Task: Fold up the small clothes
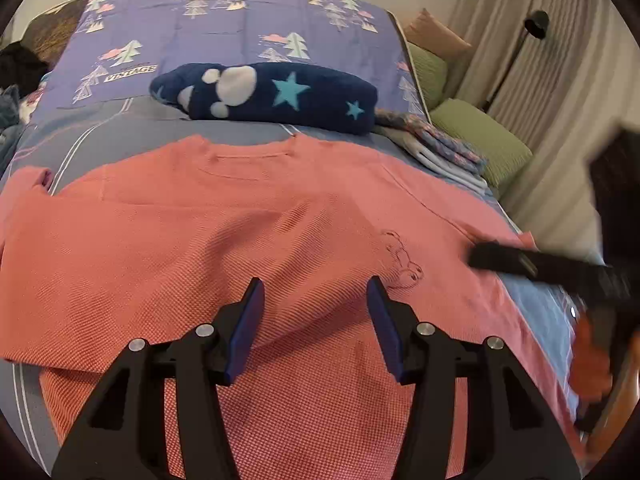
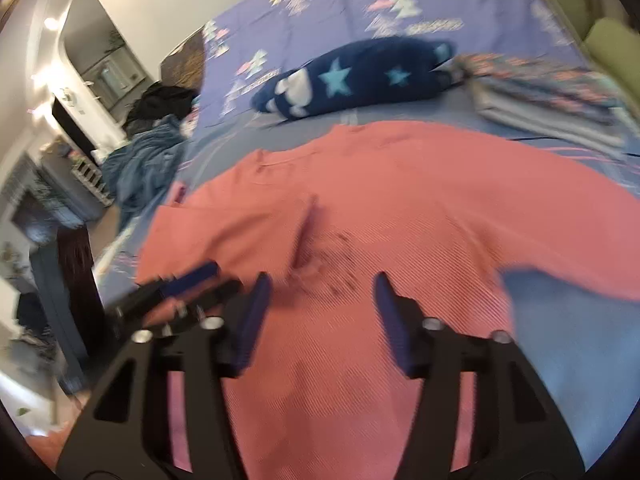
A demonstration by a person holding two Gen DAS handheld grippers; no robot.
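So the pink shirt (image 1: pixel 248 216) is spread flat mid-bed (image 1: pixel 544 312). Toward 12 o'clock a navy star blanket (image 1: pixel 280 96) is rolled up on a purple tree-print cover (image 1: pixel 240 28). Green pillows (image 1: pixel 484 136) and curtains (image 1: pixel 540 88) are seen at 2 o'clock. Left gripper (image 1: pixel 316 296) and right gripper (image 2: pixel 320 292) are both held apart over the shirt, nothing clamped.

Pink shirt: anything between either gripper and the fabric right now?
Nothing visible. The left gripper and right gripper both hang open directly over the pink shirt, bare fabric showing between their fingers. The navy star blanket and folded stack lie beyond the collar.
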